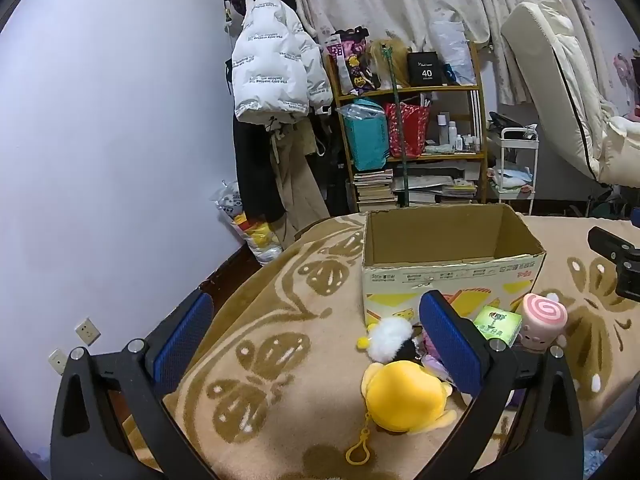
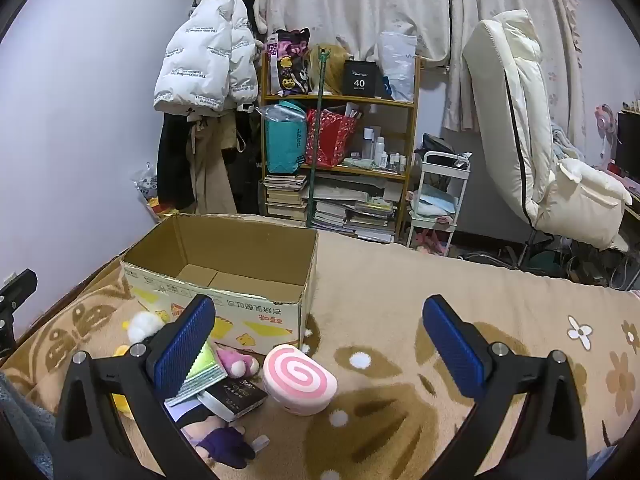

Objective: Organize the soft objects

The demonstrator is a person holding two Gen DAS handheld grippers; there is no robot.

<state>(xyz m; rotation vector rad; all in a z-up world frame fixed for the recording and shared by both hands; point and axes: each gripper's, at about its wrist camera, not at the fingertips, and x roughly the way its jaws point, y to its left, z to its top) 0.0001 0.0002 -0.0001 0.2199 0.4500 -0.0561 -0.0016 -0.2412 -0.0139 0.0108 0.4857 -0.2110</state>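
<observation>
Open cardboard box point(image 2: 224, 276), nothing inside

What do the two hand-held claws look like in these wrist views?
Both match. The left claw and the right claw each have two black plastic arms that spread in a V, with triangular cut-outs and silver round bolts at the joints. Each finger ends in a flat rectangular pad of blue ribbed rubber on a black backing. No cables or sleeves are visible.

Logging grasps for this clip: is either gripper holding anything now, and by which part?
Nothing is held. The left gripper and right gripper are both open, above the toys on the blanket.
</observation>
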